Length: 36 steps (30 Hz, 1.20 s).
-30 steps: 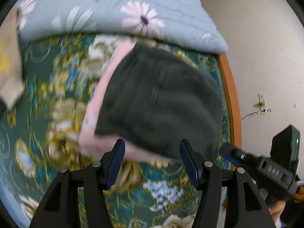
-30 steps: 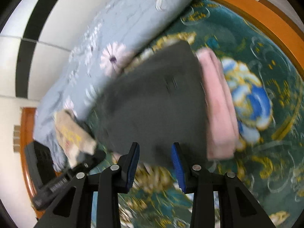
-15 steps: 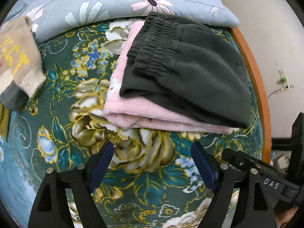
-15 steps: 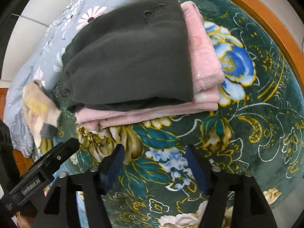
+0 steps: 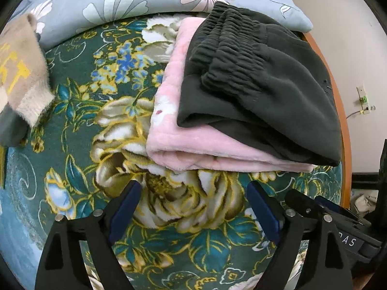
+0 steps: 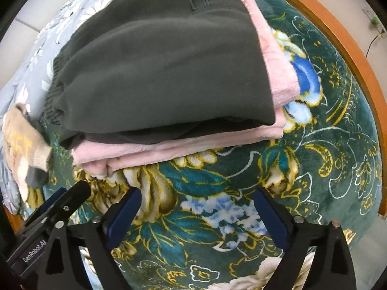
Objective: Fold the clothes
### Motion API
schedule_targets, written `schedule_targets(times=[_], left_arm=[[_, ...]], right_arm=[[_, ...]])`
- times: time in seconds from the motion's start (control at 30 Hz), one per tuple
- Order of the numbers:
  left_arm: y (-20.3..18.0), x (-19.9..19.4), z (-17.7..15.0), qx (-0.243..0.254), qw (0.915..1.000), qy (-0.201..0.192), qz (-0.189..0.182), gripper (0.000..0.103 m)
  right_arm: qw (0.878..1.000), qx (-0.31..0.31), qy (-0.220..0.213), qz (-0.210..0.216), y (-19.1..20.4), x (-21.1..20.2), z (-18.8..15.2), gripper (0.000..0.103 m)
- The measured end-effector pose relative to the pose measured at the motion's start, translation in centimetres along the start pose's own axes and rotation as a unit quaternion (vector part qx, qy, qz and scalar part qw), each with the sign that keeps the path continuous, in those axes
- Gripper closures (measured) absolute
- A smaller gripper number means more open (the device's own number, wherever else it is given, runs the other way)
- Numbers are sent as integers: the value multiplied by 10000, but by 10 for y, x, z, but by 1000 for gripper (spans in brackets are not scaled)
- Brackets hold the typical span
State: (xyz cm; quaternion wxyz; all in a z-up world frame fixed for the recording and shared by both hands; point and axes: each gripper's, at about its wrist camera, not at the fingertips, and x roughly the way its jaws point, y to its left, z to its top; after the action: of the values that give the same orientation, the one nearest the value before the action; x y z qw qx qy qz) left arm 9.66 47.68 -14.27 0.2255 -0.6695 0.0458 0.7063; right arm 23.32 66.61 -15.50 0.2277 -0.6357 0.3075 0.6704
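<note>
At the left edge of the bed, a beige knitted garment (image 5: 20,72) with yellow lettering lies on the green floral blanket (image 5: 79,111), well apart from the folded stack. Along the head of the bed a pale blue floral quilt (image 5: 121,2) is bunched up. Lower down, the left gripper (image 5: 193,207) hovers over the blanket with its blue-padded jaws spread wide and nothing between them. Beyond it, toward the right edge of the bed, a folded pink garment (image 5: 193,145) rests on the blanket, and the folded dark grey trousers (image 5: 278,91) sit on top of it, elastic waistband toward the quilt. The orange wooden bed frame (image 5: 343,125) runs just beside the stack. The right gripper (image 6: 196,210) is likewise parted and empty, near the stack's front fold, not touching the pink garment (image 6: 169,149) or the trousers (image 6: 169,60).
</note>
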Motion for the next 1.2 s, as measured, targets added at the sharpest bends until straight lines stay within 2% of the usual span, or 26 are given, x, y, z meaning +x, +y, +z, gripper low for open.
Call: schedule_targets(times=[0.17,0.5,0.87,1.2], left_arm=[[2,6,6,362,9993,-60,87,13],[8,16,10,503,9985,-120,159,13],[19,23,14,427,9989,-136,155,13],[43,23,9,75,9999,-135,65,12]], right_arm=[[9997,-33,-91,-223,5,5,-1,2],[9984,4,-346,-455,13,6,3,0],[9966,-131,-396,-713,18,6,11,0],[9956,-217,-404,-819,19,5,20,0]])
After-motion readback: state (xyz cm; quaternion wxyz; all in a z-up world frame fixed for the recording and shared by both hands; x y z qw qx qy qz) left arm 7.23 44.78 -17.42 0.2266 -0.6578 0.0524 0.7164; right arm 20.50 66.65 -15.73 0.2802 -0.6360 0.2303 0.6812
